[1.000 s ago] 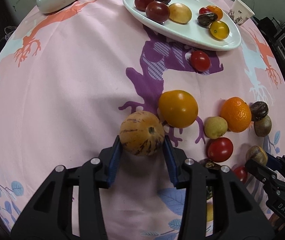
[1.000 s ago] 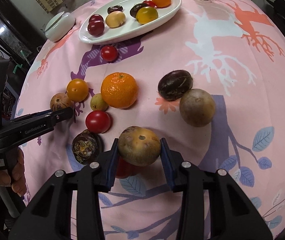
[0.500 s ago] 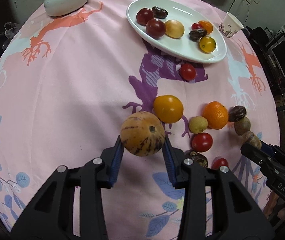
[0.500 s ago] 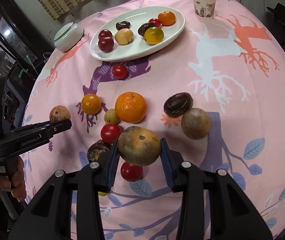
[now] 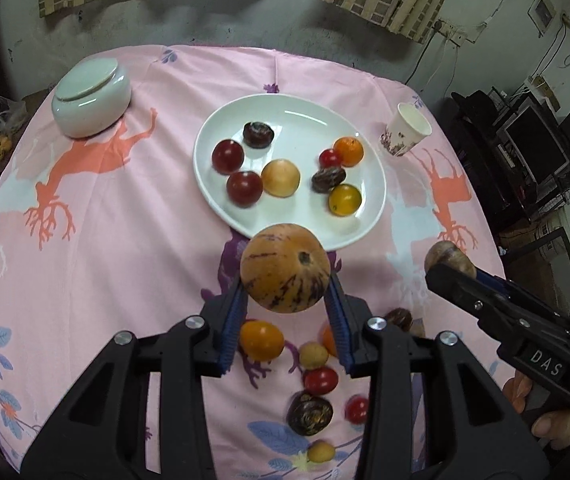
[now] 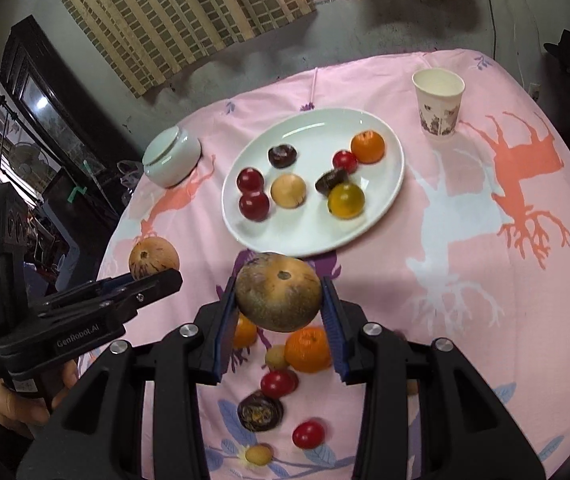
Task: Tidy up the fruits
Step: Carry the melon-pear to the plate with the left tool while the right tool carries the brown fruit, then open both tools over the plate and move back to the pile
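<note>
We hold a striped melon-like fruit (image 5: 285, 268) clamped in our left gripper (image 5: 287, 312) and a brown round fruit (image 6: 279, 292) clamped in our right gripper (image 6: 279, 314), both lifted above the table before the near rim of the white plate (image 5: 365, 224). Eight fruits sit on the plate; about nine more lie on the pink tablecloth (image 5: 125, 240) toward its near edge, unsorted.

Your left gripper (image 5: 285, 300) squeezes a stripy yellow fruit (image 5: 285, 268) in the middle of the frame, up off the pink cloth (image 5: 125, 240). The white plate (image 5: 293, 120) of fruit sits just above it.
</note>
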Demonstrator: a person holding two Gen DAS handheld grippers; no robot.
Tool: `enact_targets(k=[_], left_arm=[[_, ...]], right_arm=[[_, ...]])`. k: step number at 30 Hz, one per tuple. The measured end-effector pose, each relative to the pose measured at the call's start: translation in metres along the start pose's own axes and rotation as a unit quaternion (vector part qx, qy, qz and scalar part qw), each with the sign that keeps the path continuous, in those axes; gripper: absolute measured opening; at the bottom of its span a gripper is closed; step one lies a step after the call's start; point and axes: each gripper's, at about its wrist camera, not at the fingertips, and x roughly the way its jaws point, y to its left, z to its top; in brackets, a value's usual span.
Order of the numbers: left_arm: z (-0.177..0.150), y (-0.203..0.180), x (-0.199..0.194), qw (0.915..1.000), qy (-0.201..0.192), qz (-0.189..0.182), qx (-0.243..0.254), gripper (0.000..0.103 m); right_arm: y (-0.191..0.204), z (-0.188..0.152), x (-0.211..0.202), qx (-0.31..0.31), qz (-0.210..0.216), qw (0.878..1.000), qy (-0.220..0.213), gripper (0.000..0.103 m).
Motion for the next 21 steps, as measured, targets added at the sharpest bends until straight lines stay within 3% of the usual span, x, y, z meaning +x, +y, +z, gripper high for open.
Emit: enact_targets(k=[10,21], left_arm=[[0.045,0.000,0.048,0.9999,0.010,0.006,-0.005,0.040],[0.090,0.014,0.111,0.9989,0.025,0.032,-0.025,0.040]], right_arm=[[-0.010,0.055,0.050,0.029,0.019,0.999,0.003,0.041],[-0.026,0.092,0.117,0.068,0.021,0.997,0.018,0.041]])
